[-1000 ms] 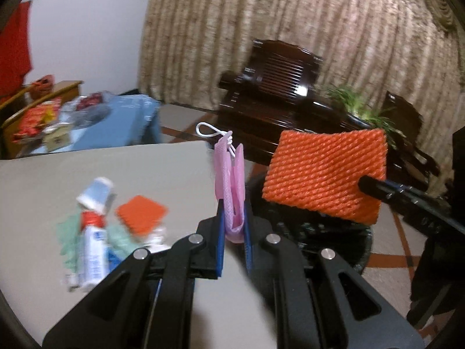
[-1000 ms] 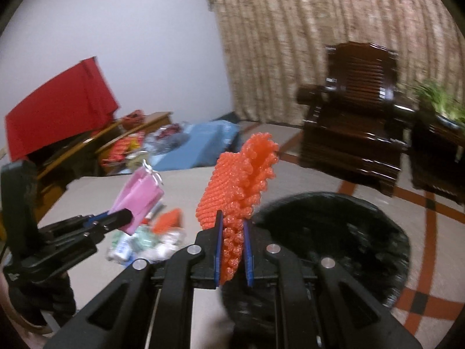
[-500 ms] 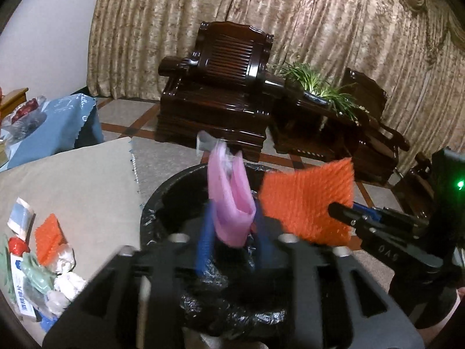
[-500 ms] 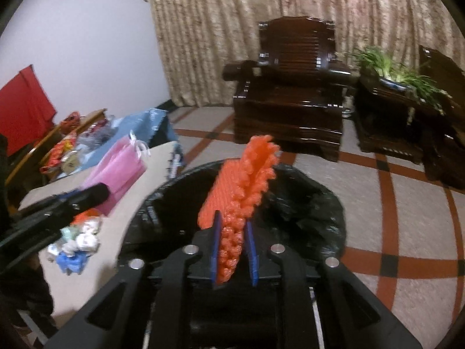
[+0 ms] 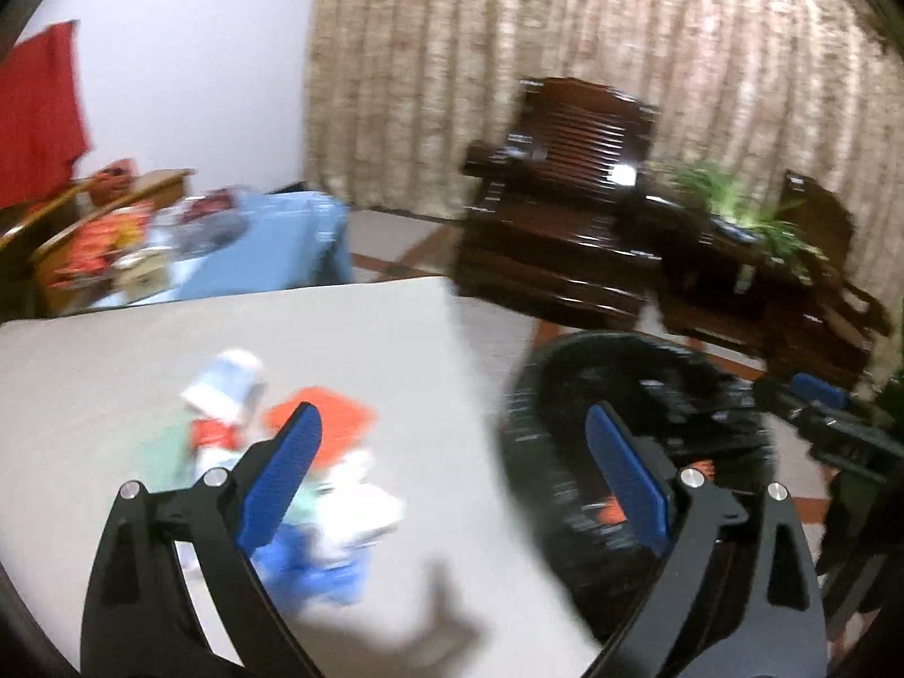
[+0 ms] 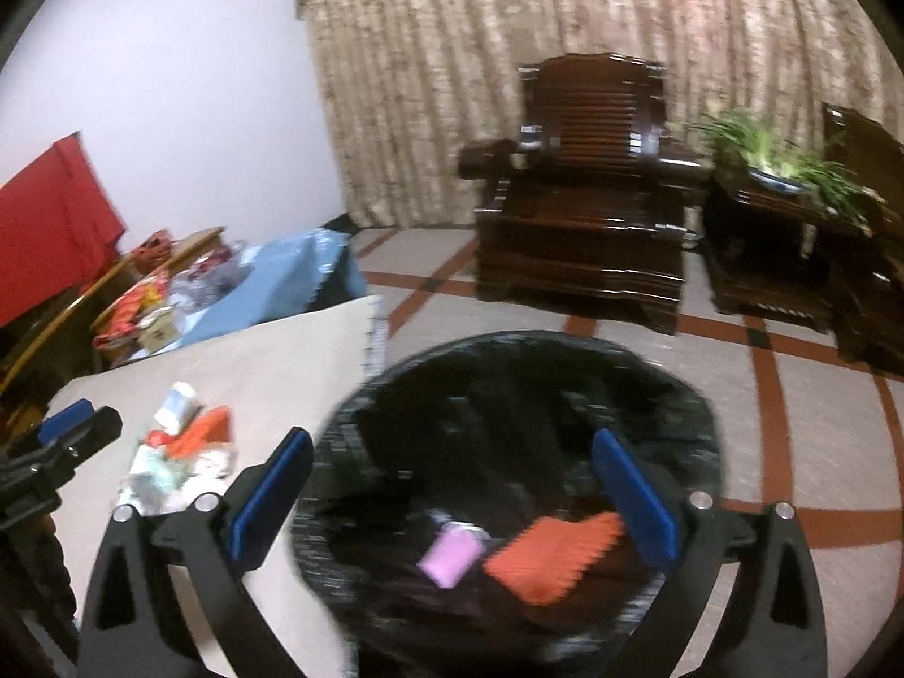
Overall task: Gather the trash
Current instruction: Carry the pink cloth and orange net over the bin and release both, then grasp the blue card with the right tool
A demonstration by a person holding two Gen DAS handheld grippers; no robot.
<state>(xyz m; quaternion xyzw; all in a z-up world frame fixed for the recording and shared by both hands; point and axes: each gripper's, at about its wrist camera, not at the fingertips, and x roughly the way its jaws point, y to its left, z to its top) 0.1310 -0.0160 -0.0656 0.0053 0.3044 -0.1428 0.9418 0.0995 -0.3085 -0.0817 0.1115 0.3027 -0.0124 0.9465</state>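
Note:
My left gripper (image 5: 452, 480) is open and empty above the beige table (image 5: 113, 373), just right of a blurred trash pile (image 5: 294, 474) with an orange foam net, a white and blue wrapper and a blue scrap. My right gripper (image 6: 452, 491) is open and empty over the black-lined bin (image 6: 525, 373). Inside the bin lie the pink mask (image 6: 452, 556) and the orange foam net (image 6: 553, 553). The bin (image 5: 633, 395) stands right of the table's edge in the left wrist view. The trash pile (image 6: 181, 452) shows at left in the right wrist view.
A dark wooden armchair (image 6: 587, 214) and a side table with a green plant (image 6: 785, 169) stand behind the bin before a curtain. A blue-covered low table (image 5: 237, 248) with clutter sits far left. The floor is tiled with red stripes.
Both grippers have opened and dropped the pink mask and the orange net into the bin. The left gripper has swung back left over the table.

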